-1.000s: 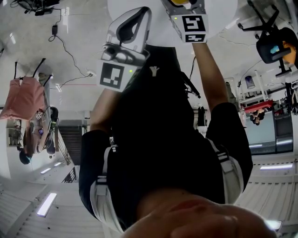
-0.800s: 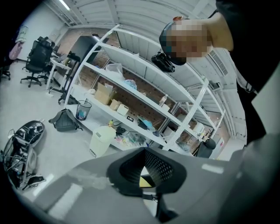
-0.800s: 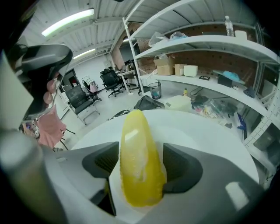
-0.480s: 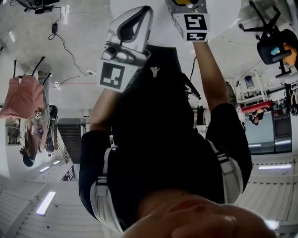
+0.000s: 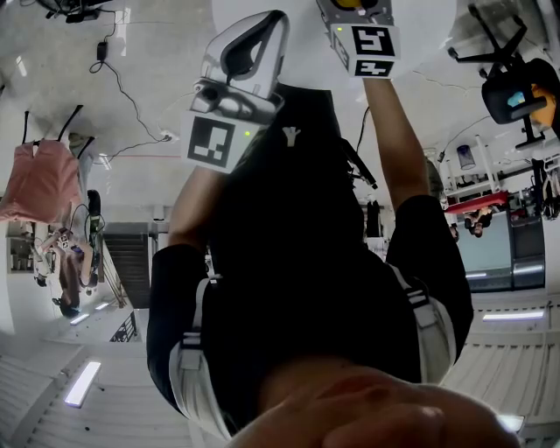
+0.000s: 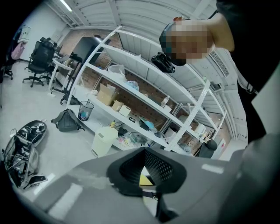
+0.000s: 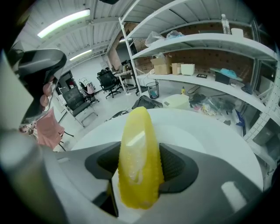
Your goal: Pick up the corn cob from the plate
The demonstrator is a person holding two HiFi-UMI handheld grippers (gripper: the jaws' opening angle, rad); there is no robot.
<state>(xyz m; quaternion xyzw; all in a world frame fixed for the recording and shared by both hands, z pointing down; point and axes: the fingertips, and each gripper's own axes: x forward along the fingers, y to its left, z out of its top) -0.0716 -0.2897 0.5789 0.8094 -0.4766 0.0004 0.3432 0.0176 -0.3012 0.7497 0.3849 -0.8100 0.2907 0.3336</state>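
In the head view, the person's black top [image 5: 297, 262] fills the middle of the picture and both forearms reach toward its top edge. The left gripper [image 5: 267, 31] sits at upper left with its jaws drawn together into a closed loop. The right gripper [image 5: 363, 31] is partly cut off at the top edge, where a sliver of the yellow corn cob [image 5: 353, 3] shows above its marker cube.

In the left gripper view, the left gripper [image 6: 145, 151] has its jaw tips together and nothing between them. It points out over the floor toward long white shelves [image 6: 144, 100], with a pale bin [image 6: 103, 140] and a dark backpack [image 6: 68, 120] in front of them.

In the right gripper view, the right gripper [image 7: 140, 164] has the corn cob [image 7: 139, 157] between its jaws. The jaws are closing, and the black pads [image 7: 175, 165] meet the cob on both sides. The cob points away from the camera, over a white plate [image 7: 227, 144]. Whether it rests on the plate cannot be told.
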